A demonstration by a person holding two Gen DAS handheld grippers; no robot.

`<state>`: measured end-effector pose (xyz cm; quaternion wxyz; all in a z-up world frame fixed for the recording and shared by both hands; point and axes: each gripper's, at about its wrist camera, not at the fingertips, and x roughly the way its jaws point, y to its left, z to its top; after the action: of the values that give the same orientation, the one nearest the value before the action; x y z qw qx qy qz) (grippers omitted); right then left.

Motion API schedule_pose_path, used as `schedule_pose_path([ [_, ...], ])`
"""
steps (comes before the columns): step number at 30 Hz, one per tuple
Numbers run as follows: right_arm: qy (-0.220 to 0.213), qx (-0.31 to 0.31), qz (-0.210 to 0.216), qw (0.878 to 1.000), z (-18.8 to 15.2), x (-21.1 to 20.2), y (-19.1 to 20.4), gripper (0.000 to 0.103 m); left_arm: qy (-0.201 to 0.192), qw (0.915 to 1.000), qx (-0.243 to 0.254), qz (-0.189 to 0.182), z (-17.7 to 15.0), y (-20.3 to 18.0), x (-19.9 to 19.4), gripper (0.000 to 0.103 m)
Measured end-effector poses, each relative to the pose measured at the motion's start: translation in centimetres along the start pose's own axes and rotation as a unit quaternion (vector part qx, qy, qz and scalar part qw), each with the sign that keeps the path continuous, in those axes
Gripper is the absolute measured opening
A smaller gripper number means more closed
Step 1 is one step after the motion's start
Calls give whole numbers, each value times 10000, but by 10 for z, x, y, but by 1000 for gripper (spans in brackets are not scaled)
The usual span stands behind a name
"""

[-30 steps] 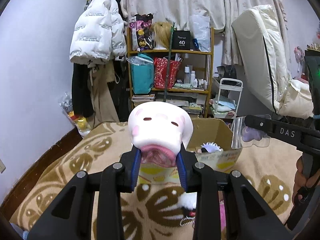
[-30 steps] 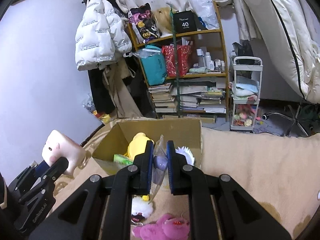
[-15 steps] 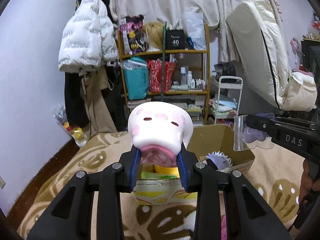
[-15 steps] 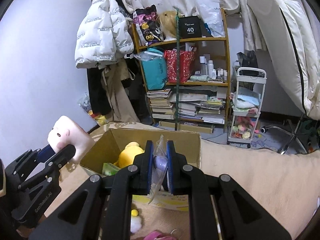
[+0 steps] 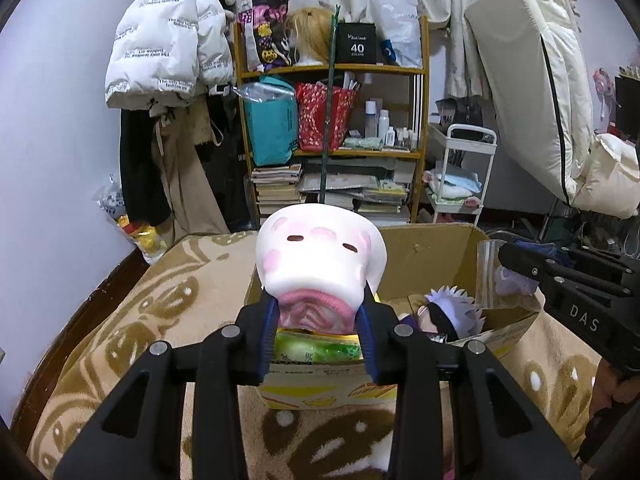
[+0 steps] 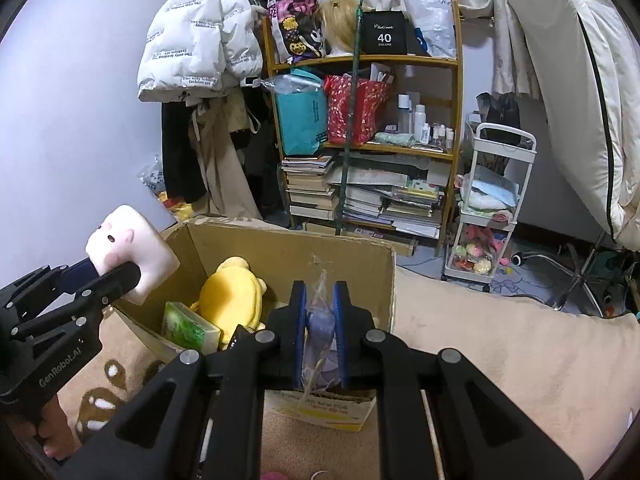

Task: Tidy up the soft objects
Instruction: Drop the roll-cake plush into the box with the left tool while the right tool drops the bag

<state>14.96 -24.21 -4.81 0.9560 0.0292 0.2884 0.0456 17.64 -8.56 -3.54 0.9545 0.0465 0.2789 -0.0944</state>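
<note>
Plush toys in cardboard box (image 6: 280, 256): 2 | left gripper (image 5: 318, 320) clamps pink-white squishy (image 5: 320, 256) | right gripper (image 6: 320, 320) clamps bagged toy (image 6: 320, 328)

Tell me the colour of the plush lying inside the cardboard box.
Yellow: the plush lies in the cardboard box, clearest in the right wrist view.

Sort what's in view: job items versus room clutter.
Job:
- white pig squishy, in left tool
- bagged purple toy, in right tool
- cardboard box
- yellow plush

Clutter:
- white puffer jacket
- bookshelf
- white trolley
</note>
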Motion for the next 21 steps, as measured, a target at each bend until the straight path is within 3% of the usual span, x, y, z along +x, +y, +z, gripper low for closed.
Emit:
schedule_pose_path([
  [15, 74, 641, 316, 9974, -1, 7, -19, 15, 302, 9991, -30, -282, 0, 1, 12, 42],
  [21, 64, 594, 416, 9973, 0, 8, -17, 15, 380, 9989, -55, -256, -2, 0, 15, 47],
])
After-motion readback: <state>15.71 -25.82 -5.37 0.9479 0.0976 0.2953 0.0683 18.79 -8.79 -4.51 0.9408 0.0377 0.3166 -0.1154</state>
